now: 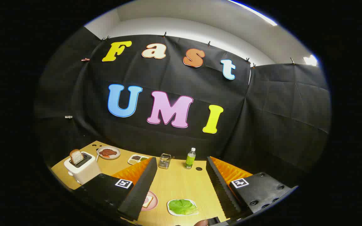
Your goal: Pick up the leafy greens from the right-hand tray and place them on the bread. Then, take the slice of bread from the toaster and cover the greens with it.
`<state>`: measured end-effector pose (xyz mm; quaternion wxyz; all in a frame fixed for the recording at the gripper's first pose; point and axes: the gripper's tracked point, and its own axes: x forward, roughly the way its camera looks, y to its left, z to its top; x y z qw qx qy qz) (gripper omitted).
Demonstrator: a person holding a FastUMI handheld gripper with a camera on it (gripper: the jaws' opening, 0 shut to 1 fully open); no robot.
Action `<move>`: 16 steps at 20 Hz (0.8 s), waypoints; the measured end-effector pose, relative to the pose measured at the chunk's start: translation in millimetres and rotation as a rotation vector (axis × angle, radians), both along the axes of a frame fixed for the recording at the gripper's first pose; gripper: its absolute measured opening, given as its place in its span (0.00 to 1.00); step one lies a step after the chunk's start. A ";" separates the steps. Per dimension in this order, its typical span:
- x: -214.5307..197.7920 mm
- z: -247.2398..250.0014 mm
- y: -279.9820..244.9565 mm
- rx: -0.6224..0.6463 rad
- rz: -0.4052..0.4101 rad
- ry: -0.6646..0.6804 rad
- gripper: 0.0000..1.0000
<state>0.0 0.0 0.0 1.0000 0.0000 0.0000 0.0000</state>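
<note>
Gripper (179, 175) wide open above the table, nothing held.
Gripper view: the greens (182, 206) lie on a white tray (170, 209) between the fingers, beside the bread (148, 201) on its pink plate. They look light, limp and easily torn; a gentle pinch at the thick crumpled middle seems best. Toaster (82, 169) stands beyond the left finger.

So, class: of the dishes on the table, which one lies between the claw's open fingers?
The white tray of leafy greens lies between the open claw fingers. The pink plate with bread is partly hidden behind the left finger.
</note>
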 end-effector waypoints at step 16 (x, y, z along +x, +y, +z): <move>4.3 -1.3 17.9 -0.014 0.064 0.018 0.98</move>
